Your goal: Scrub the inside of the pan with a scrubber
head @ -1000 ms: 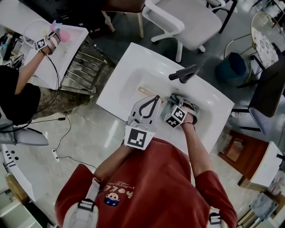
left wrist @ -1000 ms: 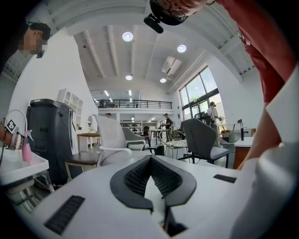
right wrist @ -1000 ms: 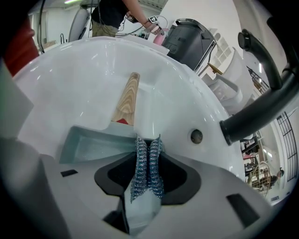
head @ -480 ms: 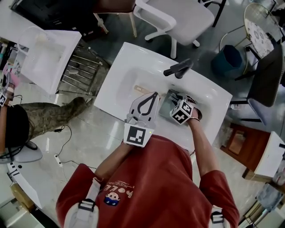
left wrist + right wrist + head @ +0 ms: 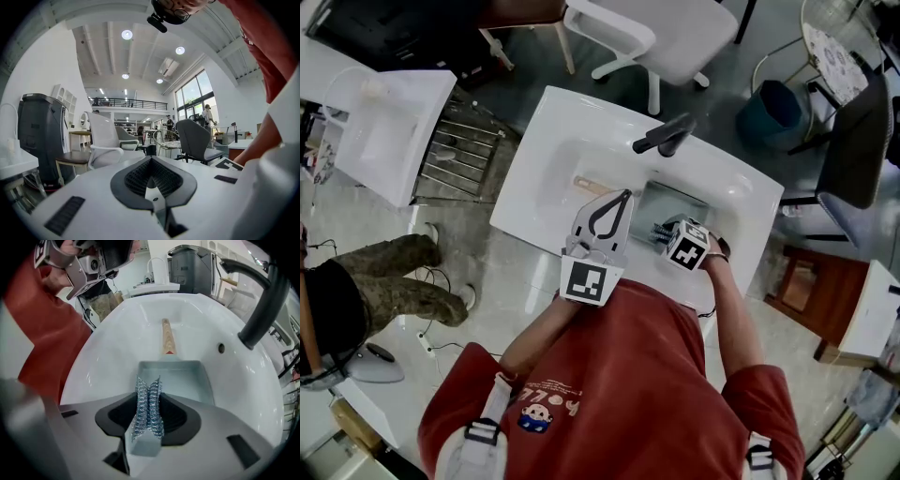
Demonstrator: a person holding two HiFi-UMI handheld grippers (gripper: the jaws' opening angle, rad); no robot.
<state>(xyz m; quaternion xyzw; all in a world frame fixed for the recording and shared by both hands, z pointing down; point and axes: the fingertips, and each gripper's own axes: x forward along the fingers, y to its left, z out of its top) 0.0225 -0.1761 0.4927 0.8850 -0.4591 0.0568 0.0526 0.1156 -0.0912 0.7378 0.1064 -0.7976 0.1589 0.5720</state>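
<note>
A rectangular grey pan (image 5: 677,206) with a wooden handle (image 5: 592,186) lies in the white sink (image 5: 546,164); the right gripper view shows the pan (image 5: 183,378) and its handle (image 5: 167,336) pointing away. My right gripper (image 5: 662,229) is at the pan's near edge, shut on a silvery steel-wool scrubber (image 5: 148,405) that stands out between the jaws (image 5: 149,401). My left gripper (image 5: 625,195) hovers over the sink's near rim beside the handle, shut and holding nothing. In its own view the left gripper (image 5: 151,161) looks out over the room.
A dark faucet (image 5: 664,137) arches over the sink's far side, also seen in the right gripper view as the faucet (image 5: 262,296). An overflow hole (image 5: 221,348) sits in the basin wall. A white chair (image 5: 652,33) stands beyond the sink and a second sink (image 5: 389,127) at left.
My right gripper with the scrubber has drawn back toward me, from over the pan to its near edge, baring more of the pan. The left gripper stays put. A person at left has moved off.
</note>
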